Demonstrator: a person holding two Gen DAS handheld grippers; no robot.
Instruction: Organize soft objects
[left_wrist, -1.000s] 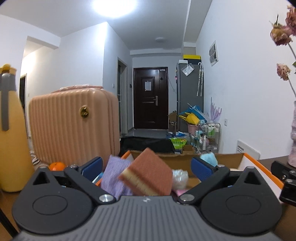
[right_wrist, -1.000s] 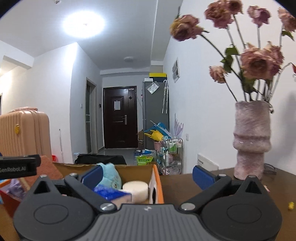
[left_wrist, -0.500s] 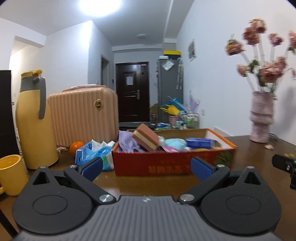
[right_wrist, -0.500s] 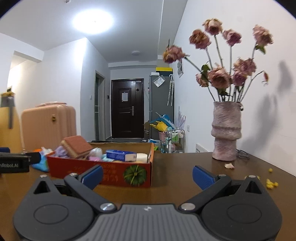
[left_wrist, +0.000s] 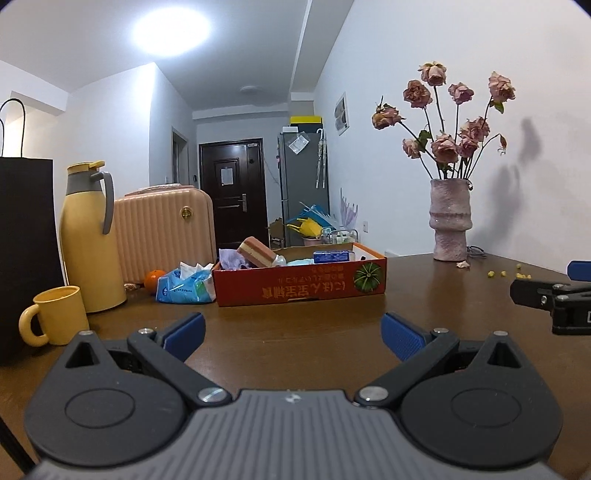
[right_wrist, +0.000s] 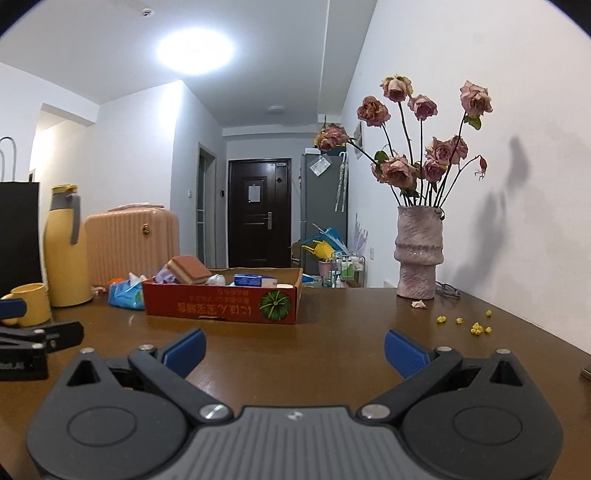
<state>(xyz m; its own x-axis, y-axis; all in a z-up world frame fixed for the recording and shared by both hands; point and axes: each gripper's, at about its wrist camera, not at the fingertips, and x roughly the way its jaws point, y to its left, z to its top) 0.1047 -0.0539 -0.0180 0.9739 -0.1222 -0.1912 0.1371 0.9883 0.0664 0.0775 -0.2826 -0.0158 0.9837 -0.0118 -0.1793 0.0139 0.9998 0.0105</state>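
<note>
Both the left gripper (left_wrist: 291, 334) and the right gripper (right_wrist: 294, 347) hover low over the brown wooden worktop (left_wrist: 317, 332), blue-padded jaws spread wide and empty, level, facing the red cardboard tray (left_wrist: 301, 288) well ahead. In it, the brown-and-yellow sponge block (left_wrist: 256, 252) leans on other soft things; light and squashy, it is probably best pinched across its flat faces.
</note>
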